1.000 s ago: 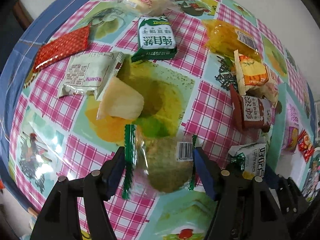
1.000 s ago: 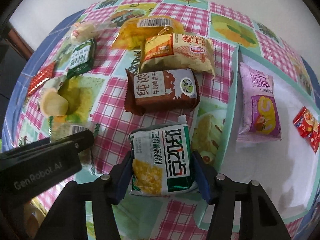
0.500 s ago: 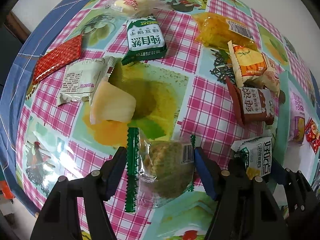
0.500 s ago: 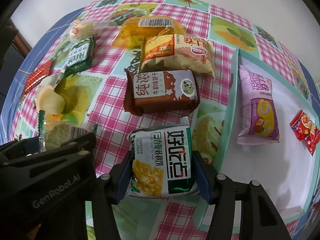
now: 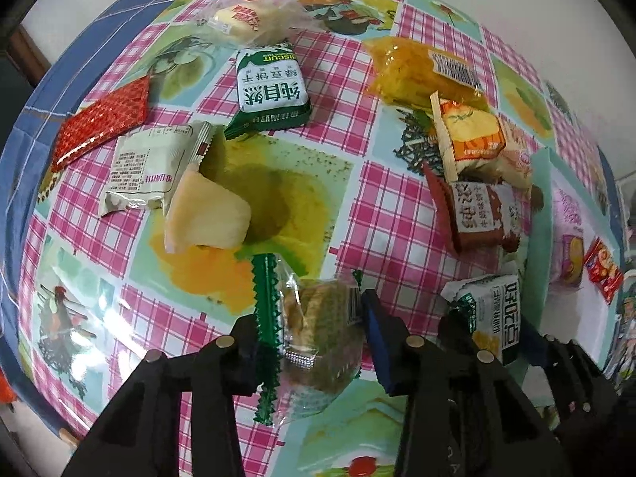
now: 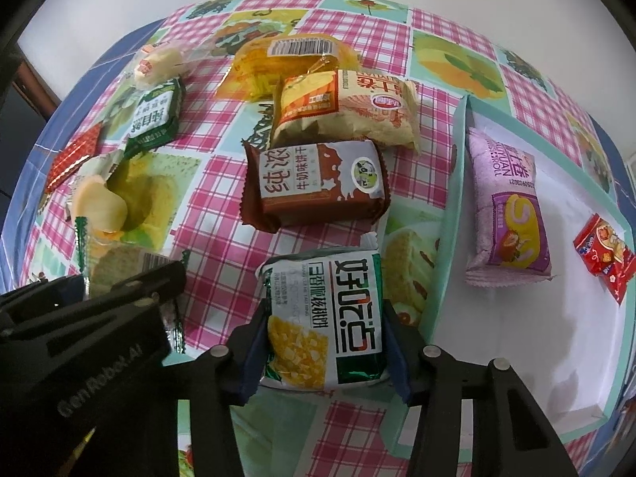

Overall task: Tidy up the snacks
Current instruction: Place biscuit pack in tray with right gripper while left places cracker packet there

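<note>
My left gripper (image 5: 314,342) is shut on a clear green-edged cake packet (image 5: 318,338), held above the checkered tablecloth. My right gripper (image 6: 324,342) is shut on a white-and-green corn snack packet (image 6: 326,314), also seen in the left wrist view (image 5: 491,318). The left gripper shows at the lower left of the right wrist view (image 6: 91,330). A teal-rimmed white tray (image 6: 449,214) lies to the right and holds a purple roll packet (image 6: 507,206) and a small red packet (image 6: 604,262).
Loose snacks lie on the table: a brown biscuit packet (image 6: 318,183), an orange-and-cream packet (image 6: 346,107), a yellow packet (image 6: 286,59), a green biscuit packet (image 5: 272,87), a cream wedge (image 5: 206,214), a white packet (image 5: 147,167), a red packet (image 5: 103,119), a clear pastry (image 5: 242,20).
Both grippers have closed on their packets and lifted them a little off the table. The left gripper's cake packet is now squeezed and tilted.
</note>
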